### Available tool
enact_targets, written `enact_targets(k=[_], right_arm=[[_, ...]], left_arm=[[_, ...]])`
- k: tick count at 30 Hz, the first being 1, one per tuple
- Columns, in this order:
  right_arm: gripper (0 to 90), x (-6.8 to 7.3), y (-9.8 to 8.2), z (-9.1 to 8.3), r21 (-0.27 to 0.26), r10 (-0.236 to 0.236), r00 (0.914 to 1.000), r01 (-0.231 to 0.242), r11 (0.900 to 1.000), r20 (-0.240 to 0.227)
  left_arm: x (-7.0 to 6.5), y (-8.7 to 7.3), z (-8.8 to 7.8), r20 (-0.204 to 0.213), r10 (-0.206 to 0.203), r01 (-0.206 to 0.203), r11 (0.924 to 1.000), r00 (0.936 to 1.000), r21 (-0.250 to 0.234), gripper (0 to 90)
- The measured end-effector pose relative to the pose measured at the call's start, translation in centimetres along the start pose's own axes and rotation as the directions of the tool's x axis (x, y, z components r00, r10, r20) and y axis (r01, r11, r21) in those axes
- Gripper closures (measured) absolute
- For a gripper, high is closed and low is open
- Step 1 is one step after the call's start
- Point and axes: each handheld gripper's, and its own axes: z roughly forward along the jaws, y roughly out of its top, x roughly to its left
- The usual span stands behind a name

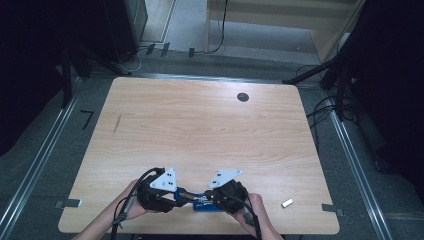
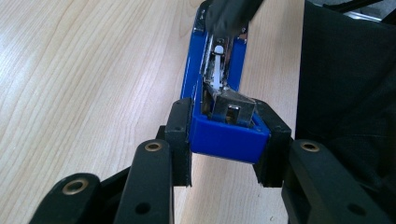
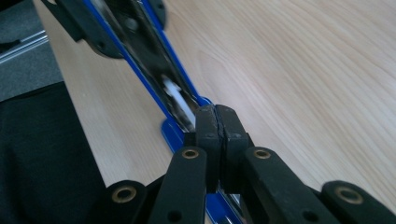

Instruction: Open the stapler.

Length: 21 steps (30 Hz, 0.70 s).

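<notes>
A blue stapler (image 1: 199, 201) with its metal magazine (image 2: 218, 70) exposed lies near the table's front edge between my two grippers. My left gripper (image 2: 226, 140) is shut on the stapler's blue rear end (image 2: 224, 137), one black pad on each side. A white plastic piece (image 2: 217, 74) shows inside the metal channel. My right gripper (image 3: 217, 126) is shut, pads pressed together with nothing seen between them. Its tips sit at the stapler's front end, against the blue edge (image 3: 173, 133) and the magazine. From above, the left gripper (image 1: 175, 196) and the right gripper (image 1: 212, 197) point toward each other.
The wooden table (image 1: 200, 125) has a round dark cable hole (image 1: 243, 97) at the back right. A small white object (image 1: 286, 203) lies near the front right edge. The person's dark clothing (image 2: 345, 84) is close behind the front edge.
</notes>
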Motion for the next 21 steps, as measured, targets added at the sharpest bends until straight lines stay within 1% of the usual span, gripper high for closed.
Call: enact_targets(k=[3, 4, 5, 6, 7, 12, 18, 21], right_arm=[[90.0, 1.0, 0.8, 1.1, -0.009, -0.033, 0.9993, 0.033, 0.999, -0.018], [90.0, 1.2, 1.0, 1.3, -0.009, -0.035, 0.999, 0.035, 0.999, -0.028], [90.0, 1.3, 1.1, 1.5, -0.01, -0.054, 0.9981, 0.053, 0.999, -0.031], [90.0, 1.5, 1.2, 1.6, -0.008, -0.05, 0.9982, 0.05, 0.999, -0.033], [90.0, 1.6, 1.3, 1.7, -0.016, -0.058, 0.998, 0.058, 0.998, -0.024], [89.7, 1.6, 1.4, 1.7, -0.024, -0.059, 0.9979, 0.058, 0.998, -0.029], [89.7, 1.5, 1.3, 1.6, -0.03, -0.056, 0.998, 0.055, 0.998, -0.03], [89.7, 1.5, 1.3, 1.6, -0.035, -0.059, 0.9977, 0.058, 0.998, -0.031]], left_arm=[[0.0, 0.0, 0.0, -0.001, 0.002, -0.002, 1.0, 1.0, -0.001, 65.3], [0.0, 0.0, 0.0, -0.001, 0.002, -0.002, 1.0, 1.0, 0.0, 65.3], [0.0, 0.0, 0.0, -0.002, 0.002, -0.002, 1.0, 1.0, -0.002, 65.2], [0.0, 0.0, 0.0, -0.003, 0.002, -0.002, 1.0, 1.0, 0.0, 65.1], [0.1, -0.1, 0.0, 0.0, 0.003, -0.003, 1.0, 1.0, -0.001, 65.1], [0.2, -0.1, 0.1, 0.003, -0.002, 0.002, 1.0, 1.0, -0.006, 64.9], [0.1, 0.0, 0.1, -0.006, 0.014, -0.014, 0.9999, 0.9999, -0.001, 64.6], [0.1, 0.0, 0.1, -0.005, 0.015, -0.015, 0.9999, 0.9999, 0.0, 64.6]])
